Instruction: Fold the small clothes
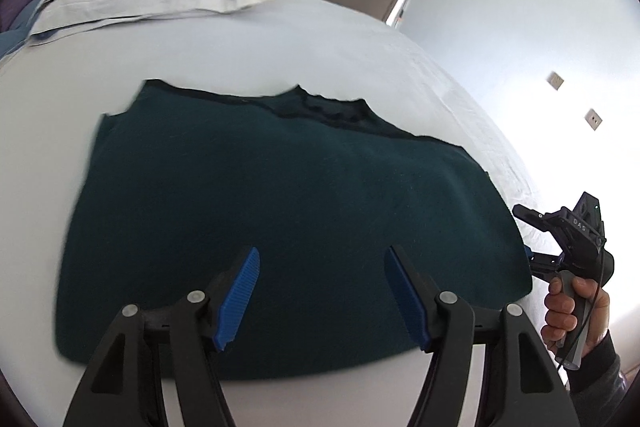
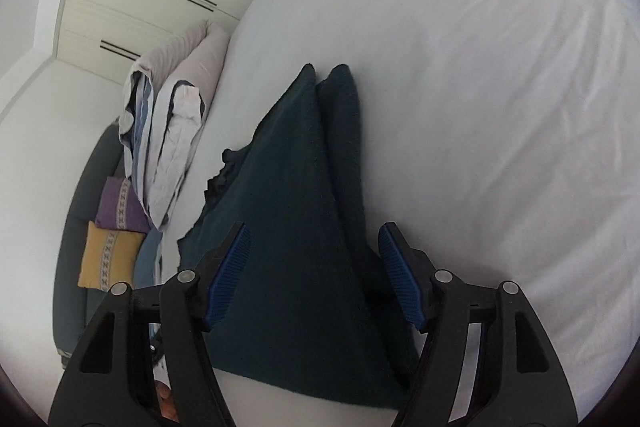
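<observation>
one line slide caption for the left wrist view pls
Open left gripper above a dark teal knitted garment lying on a white bed sheet.

Left gripper (image 1: 322,293) and right gripper (image 2: 314,275) fingers spread, empty.

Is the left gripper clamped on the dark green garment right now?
No. The left gripper stands open above the dark green garment, which lies flat on the white bed with nothing pinched between the blue pads.
</observation>
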